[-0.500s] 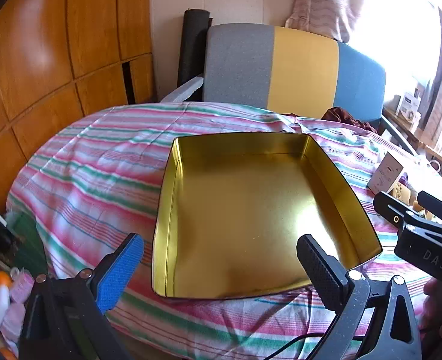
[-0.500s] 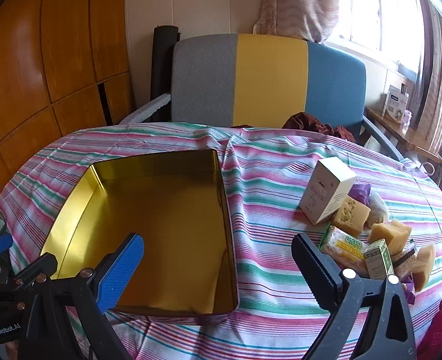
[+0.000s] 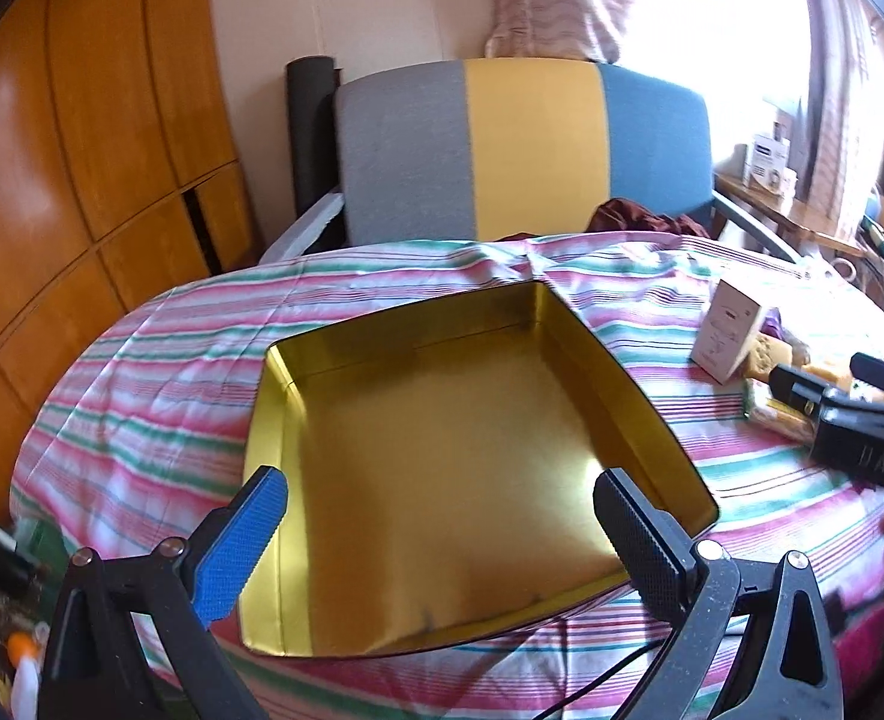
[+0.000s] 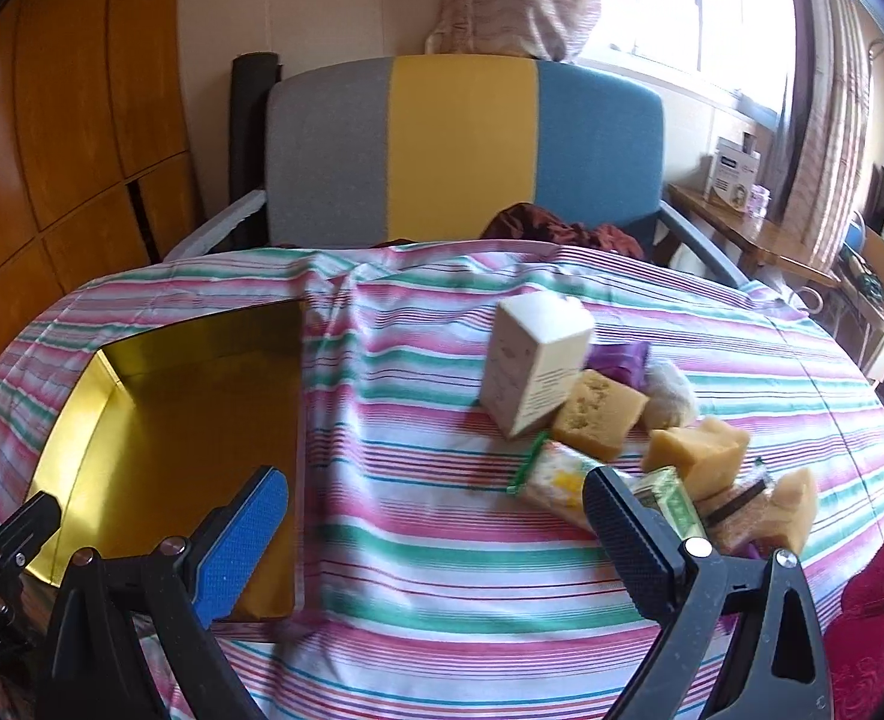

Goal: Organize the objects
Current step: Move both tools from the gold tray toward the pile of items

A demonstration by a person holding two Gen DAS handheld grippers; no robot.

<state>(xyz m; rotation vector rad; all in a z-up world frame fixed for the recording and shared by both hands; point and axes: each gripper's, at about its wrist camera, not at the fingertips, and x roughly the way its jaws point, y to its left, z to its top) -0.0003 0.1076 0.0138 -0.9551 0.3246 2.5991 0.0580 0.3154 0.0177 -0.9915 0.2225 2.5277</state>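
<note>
An empty gold tin tray [image 3: 442, 468] lies on the striped tablecloth [image 4: 442, 546]; my left gripper [image 3: 436, 498] hovers over its near edge, open, with nothing between the fingers. The tray [image 4: 160, 438] shows at left in the right wrist view. My right gripper [image 4: 436, 489] is open above bare cloth, just left of a pile: a white box [image 4: 532, 360], yellow blocks [image 4: 598, 414], a purple packet [image 4: 619, 360], a wrapped packet [image 4: 556, 480] and a small green box [image 4: 670, 498]. The right gripper [image 3: 823, 369] also appears at the left wrist view's right edge.
A chair with a grey, yellow and blue back [image 4: 460, 144] stands behind the table, a dark red cloth [image 4: 562, 228] on its seat. Wooden panels [image 3: 82, 150] fill the left. A shelf with boxes [image 4: 736, 174] is at right. Red fabric [image 4: 880, 600] sits at bottom right.
The right gripper has moved to the right, towards the pile; the tray has slid to the left in its view. The left view has swung slightly right. Both grippers stay open.
</note>
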